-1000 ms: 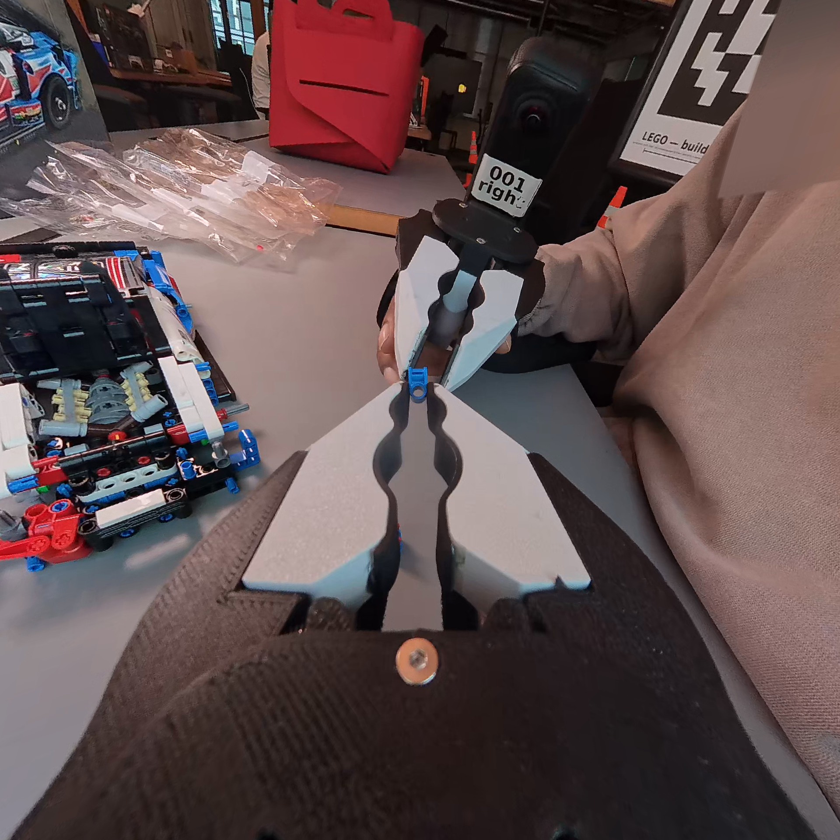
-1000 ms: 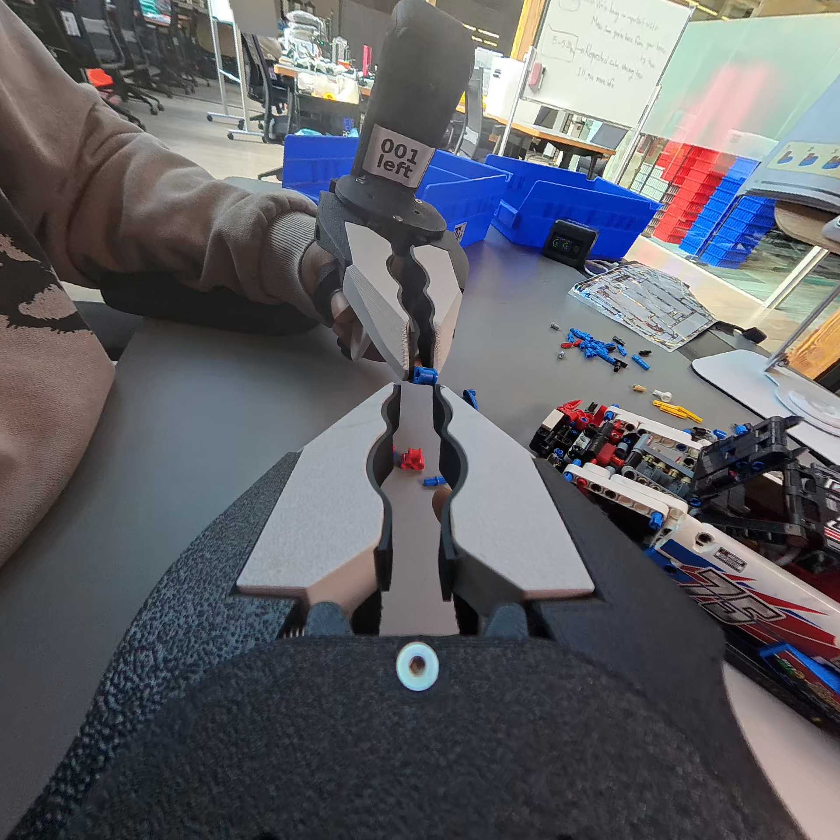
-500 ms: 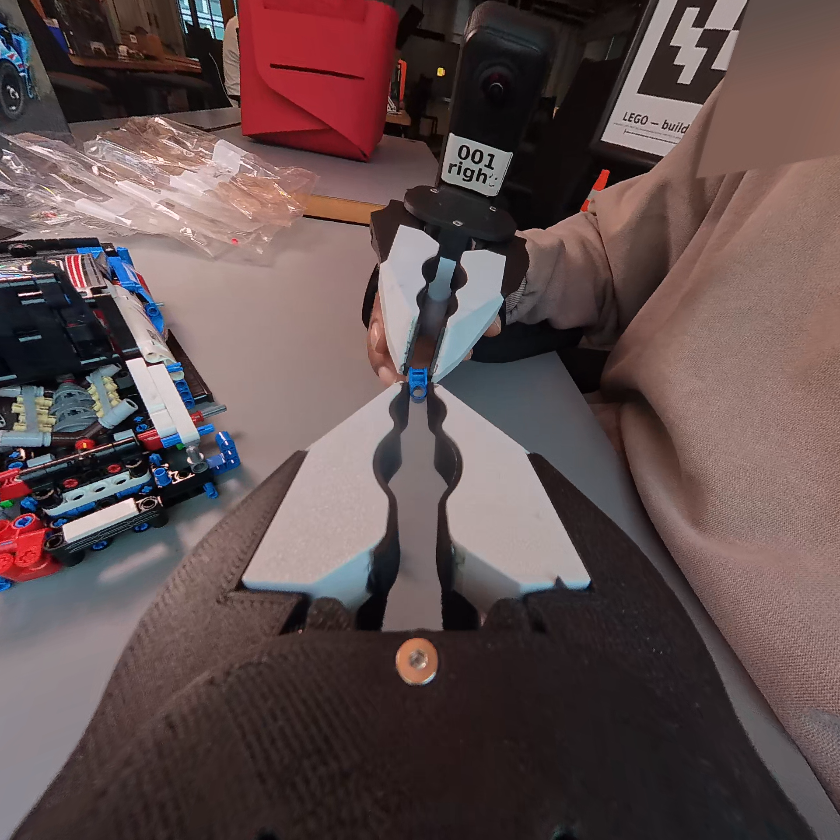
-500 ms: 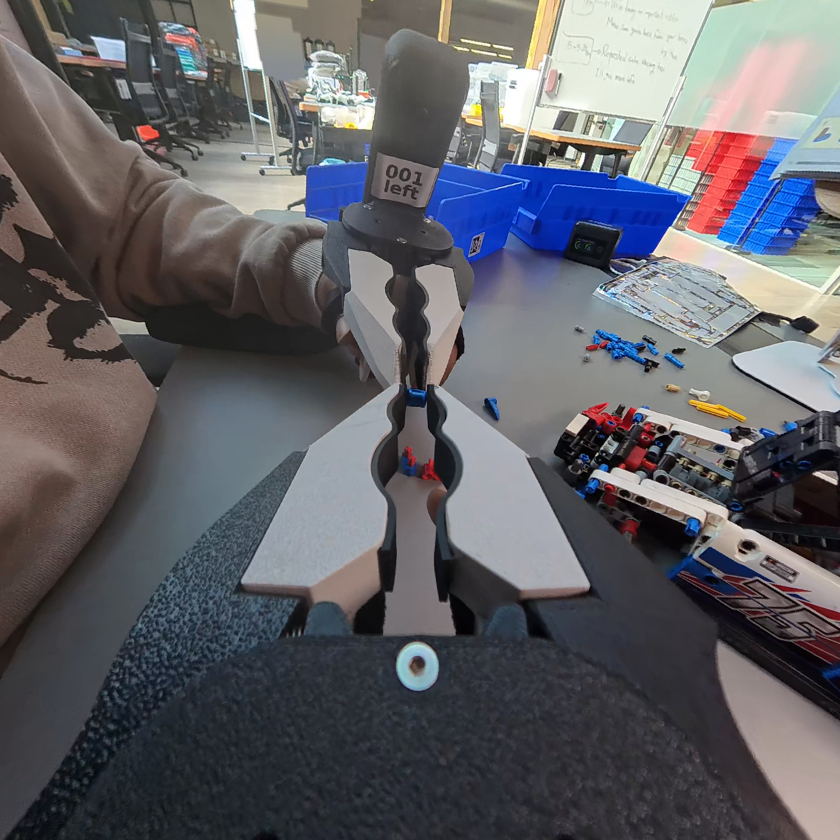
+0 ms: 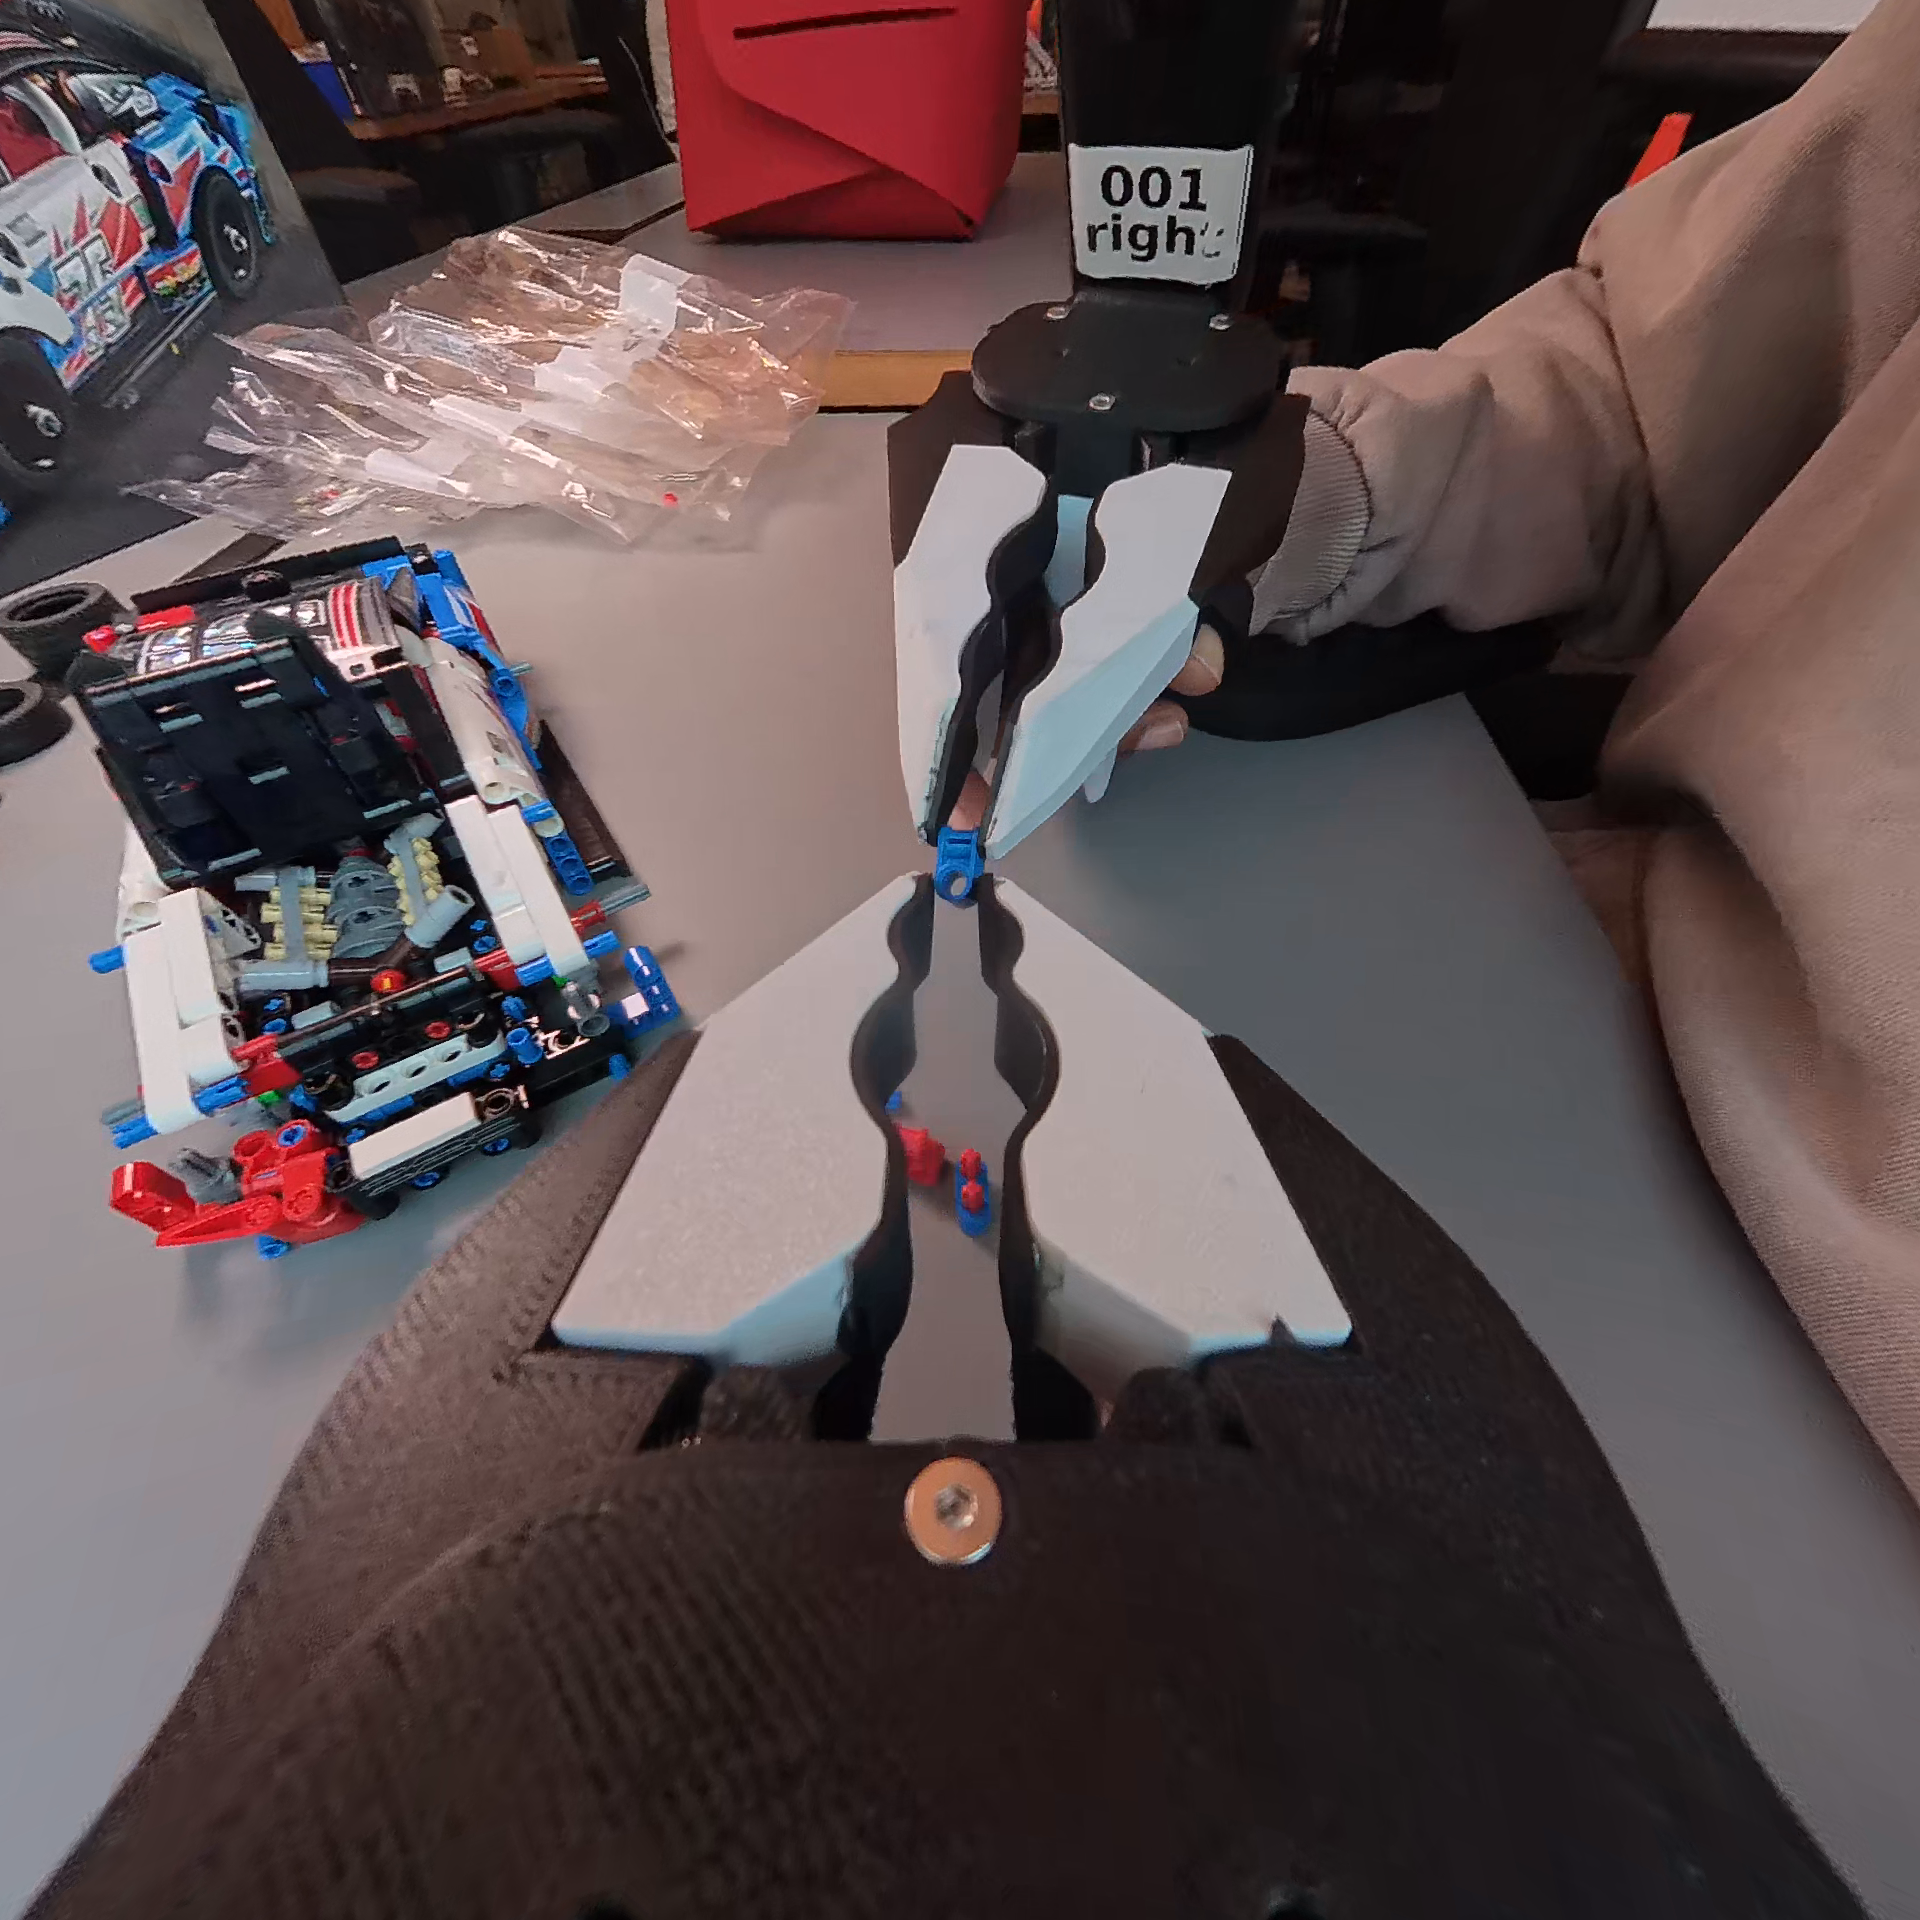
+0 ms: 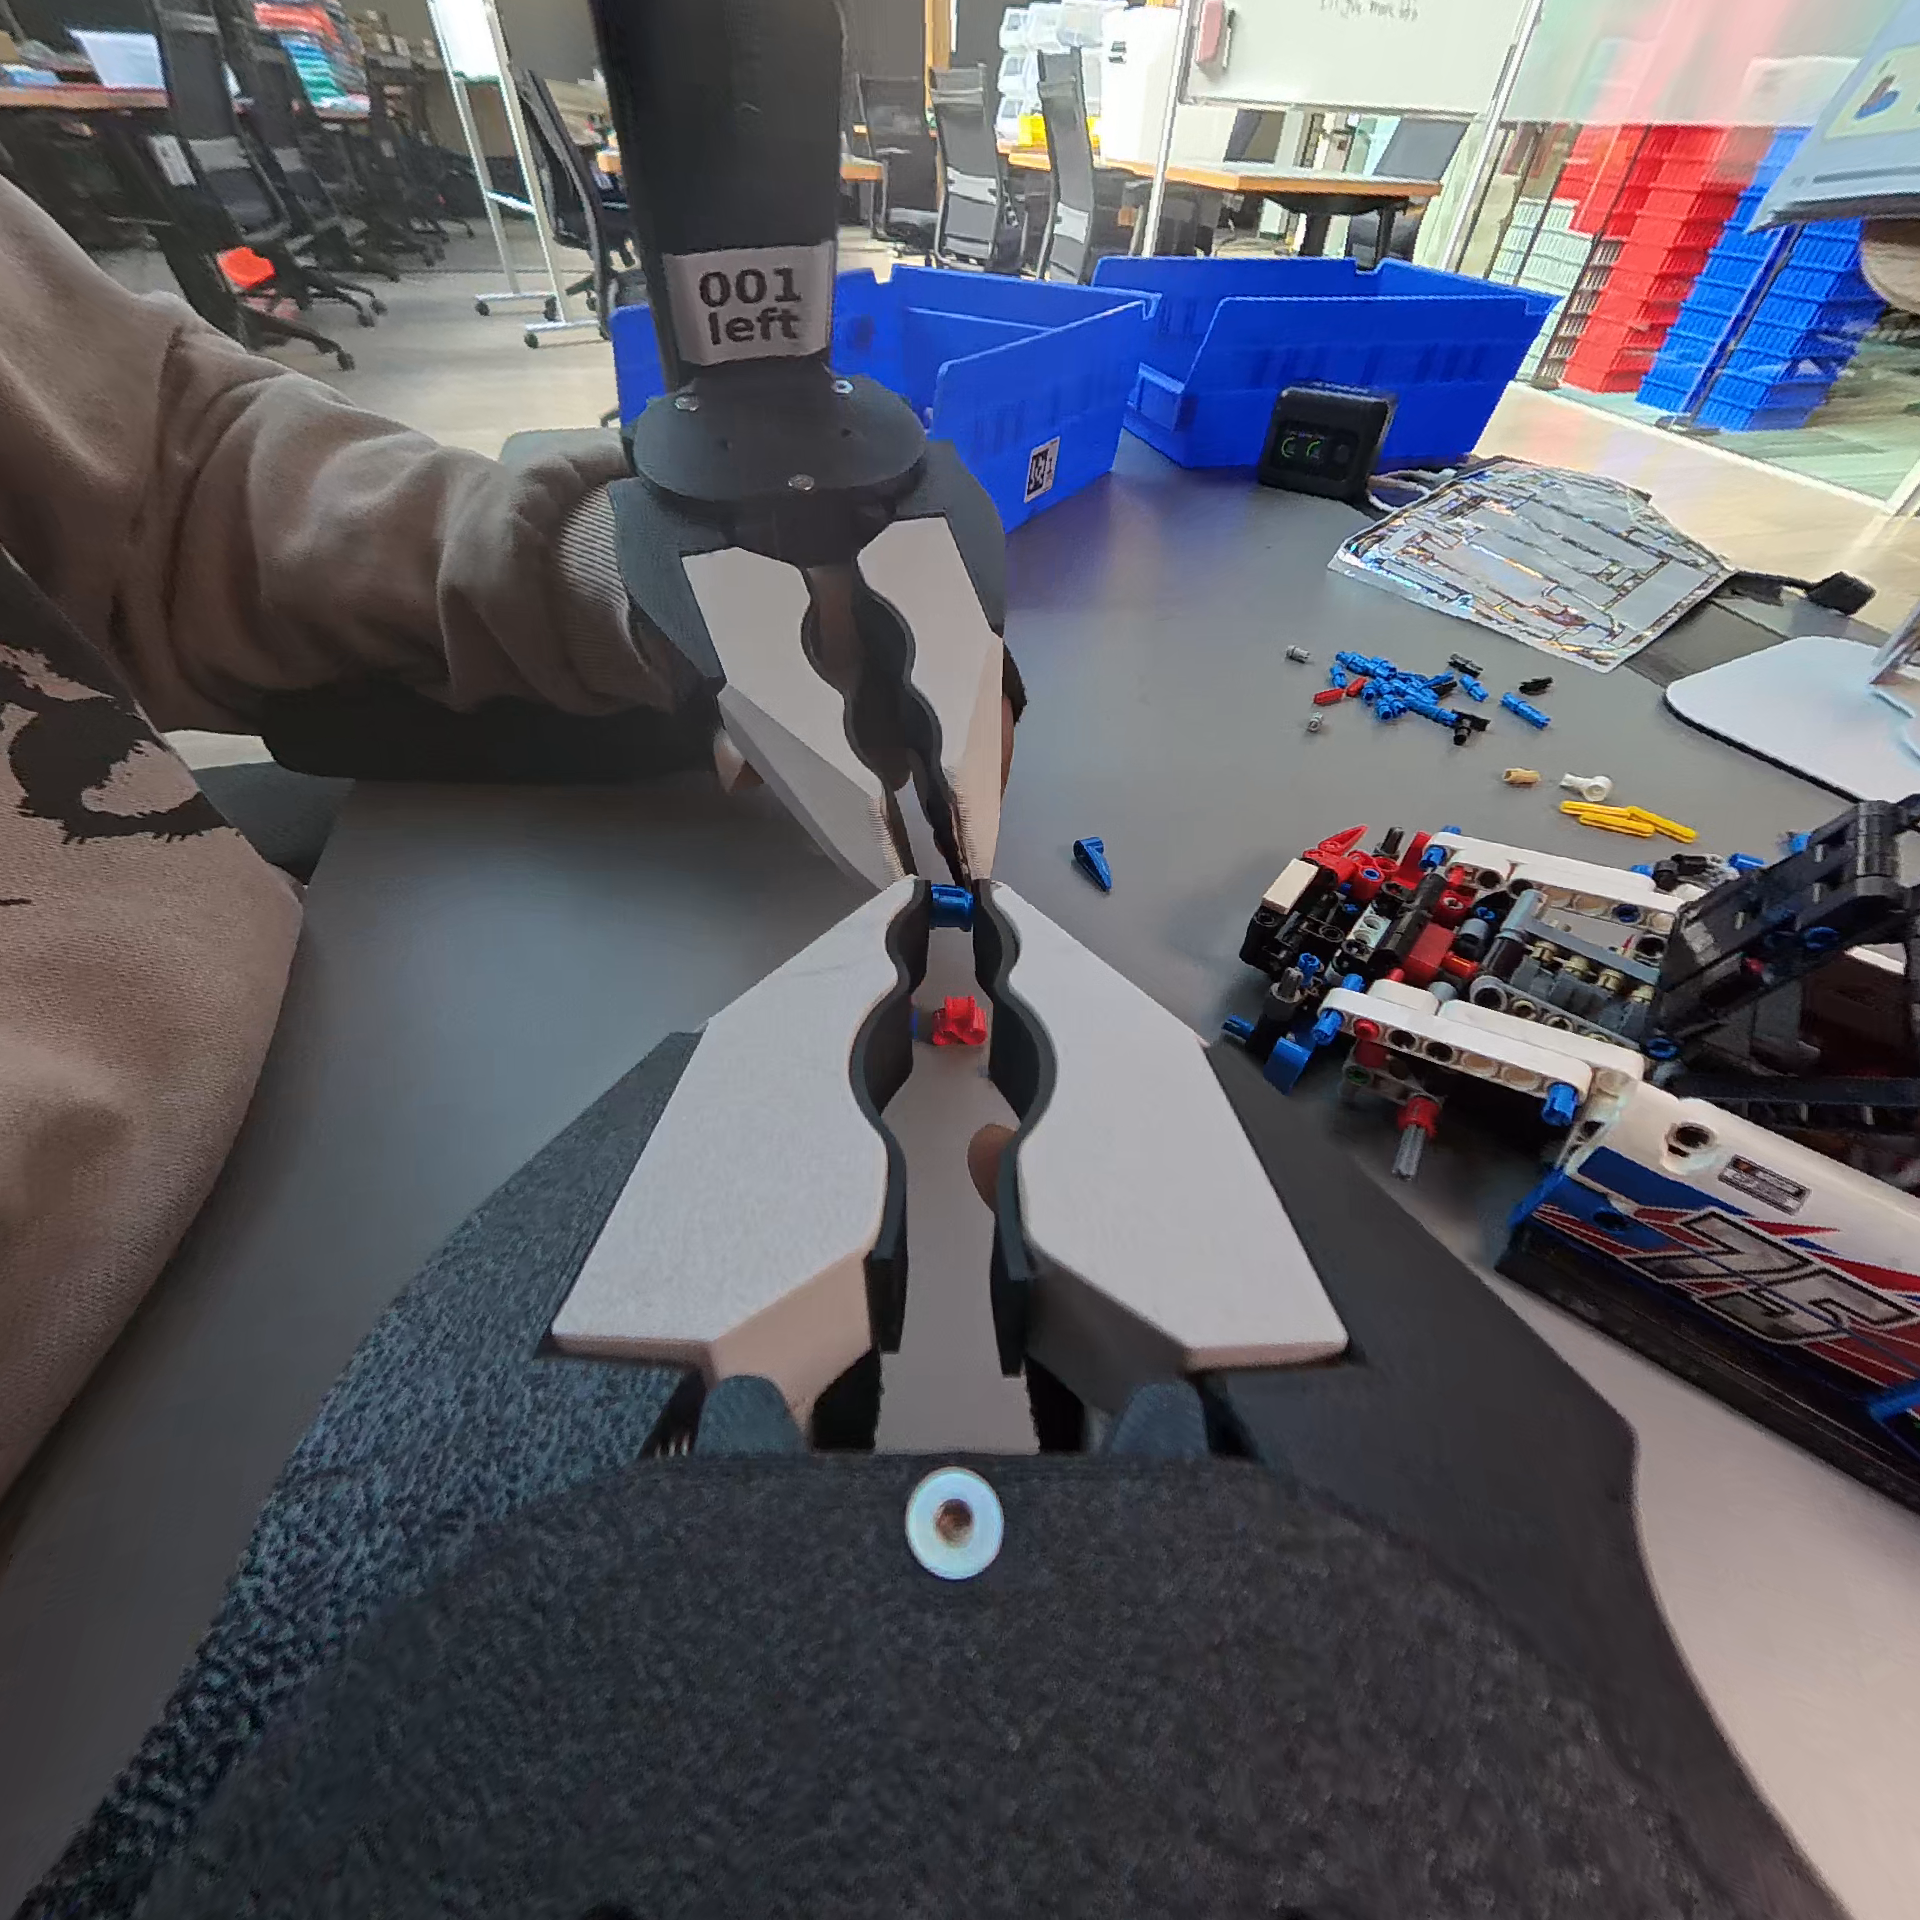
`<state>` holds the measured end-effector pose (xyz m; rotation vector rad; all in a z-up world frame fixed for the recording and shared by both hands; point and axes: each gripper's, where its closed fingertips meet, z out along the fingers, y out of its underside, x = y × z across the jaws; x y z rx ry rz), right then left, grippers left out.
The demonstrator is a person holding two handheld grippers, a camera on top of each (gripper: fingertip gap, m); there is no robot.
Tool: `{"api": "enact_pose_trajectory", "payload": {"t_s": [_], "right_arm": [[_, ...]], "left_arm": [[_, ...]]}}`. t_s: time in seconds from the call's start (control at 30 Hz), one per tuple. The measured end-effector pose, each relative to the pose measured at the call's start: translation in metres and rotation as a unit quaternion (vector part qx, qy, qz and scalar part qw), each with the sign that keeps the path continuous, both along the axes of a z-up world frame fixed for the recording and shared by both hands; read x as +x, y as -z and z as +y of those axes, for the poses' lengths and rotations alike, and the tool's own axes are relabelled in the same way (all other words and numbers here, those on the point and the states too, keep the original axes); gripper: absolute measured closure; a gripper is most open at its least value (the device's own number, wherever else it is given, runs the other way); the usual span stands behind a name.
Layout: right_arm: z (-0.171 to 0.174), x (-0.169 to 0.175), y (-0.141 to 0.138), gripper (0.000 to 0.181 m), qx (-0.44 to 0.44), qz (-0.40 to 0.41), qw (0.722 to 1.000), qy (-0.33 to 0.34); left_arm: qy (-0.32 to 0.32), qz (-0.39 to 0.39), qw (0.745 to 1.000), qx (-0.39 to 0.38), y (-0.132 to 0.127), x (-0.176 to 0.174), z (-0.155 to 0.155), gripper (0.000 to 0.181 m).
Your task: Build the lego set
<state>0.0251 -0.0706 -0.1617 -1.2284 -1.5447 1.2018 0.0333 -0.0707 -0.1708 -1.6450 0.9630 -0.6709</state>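
A small blue connector (image 5: pixel 957 868) is held above the grey table, pinched between the tips of both grippers, which meet tip to tip. My left gripper (image 5: pixel 952 885) is shut on its lower end. My right gripper (image 6: pixel 951 896) is shut on the same connector (image 6: pixel 951 906) from the opposite side. Each gripper also shows in the other's view, the right one (image 5: pixel 961 826) and the left one (image 6: pixel 935 868). The partly built car (image 5: pixel 343 914) lies on the table beside them and shows in the right wrist view too (image 6: pixel 1507 987). Small red and blue pieces (image 5: pixel 940 1169) lie under the grippers.
Empty plastic bags (image 5: pixel 520 395), a red bag (image 5: pixel 842 114), tyres (image 5: pixel 52 618) and the set's box (image 5: pixel 104 239) lie beyond the car. Loose blue pins (image 6: pixel 1403 696), yellow parts (image 6: pixel 1621 821), a lone blue piece (image 6: pixel 1091 862), a sheet (image 6: pixel 1527 561) and blue bins (image 6: pixel 1299 353) lie on the other side. The grippers are tip to tip, or close to it. The partly built car (image 5: pixel 343 914) is about equally far from each gripper, around 15 centimetres. My right wrist view (image 6: pixel 1587 994) looks at it from another angle.
Both grippers stay tip to tip on the blue connector. They have tilted and shifted together, so the car and the small pieces on the table show more fully.
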Motion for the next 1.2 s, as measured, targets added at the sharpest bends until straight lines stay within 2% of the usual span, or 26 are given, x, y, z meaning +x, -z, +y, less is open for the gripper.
{"api": "enact_pose_trajectory", "payload": {"t_s": [0.23, 0.37, 0.5, 0.6, 0.7, 0.77, 0.87, 1.2], "right_arm": [[0.014, -0.002, 0.001, 0.177, -0.026, -0.01, 0.999, 0.04], [0.011, -0.007, -0.002, 0.177, -0.055, -0.009, 0.997, 0.047], [0.011, -0.009, -0.001, 0.177, -0.075, -0.012, 0.996, 0.055], [0.01, -0.008, -0.007, 0.177, -0.108, 0.003, 0.993, 0.047], [0.002, -0.004, -0.024, 0.173, -0.154, 0.046, 0.987, 0.009], [-0.001, -0.002, -0.032, 0.167, -0.168, 0.065, 0.984, -0.01], [-0.004, 0.0, -0.036, 0.166, -0.146, 0.08, 0.986, -0.015], [-0.02, 0.002, -0.038, 0.175, -0.144, 0.084, 0.984, -0.062]], "left_arm": [[-0.05, 0.069, 0.994, 0.072, 0.002, -0.007, 0.011, 0.166], [-0.063, 0.098, 0.989, 0.095, 0.004, -0.006, 0.014, 0.169], [-0.067, 0.089, 0.99, 0.087, 0.004, -0.006, 0.015, 0.173], [-0.062, 0.056, 0.994, 0.072, -0.002, -0.004, 0.014, 0.173], [-0.027, -0.051, 0.998, 0.014, -0.018, 0.001, 0.007, 0.174], [0.0, -0.123, 0.992, -0.026, -0.03, 0.0, 0.002, 0.174], [0.03, -0.183, 0.981, -0.064, -0.039, -0.001, -0.003, 0.174], [0.085, -0.188, 0.973, -0.1, -0.036, 0.013, -0.019, 0.174]]}}
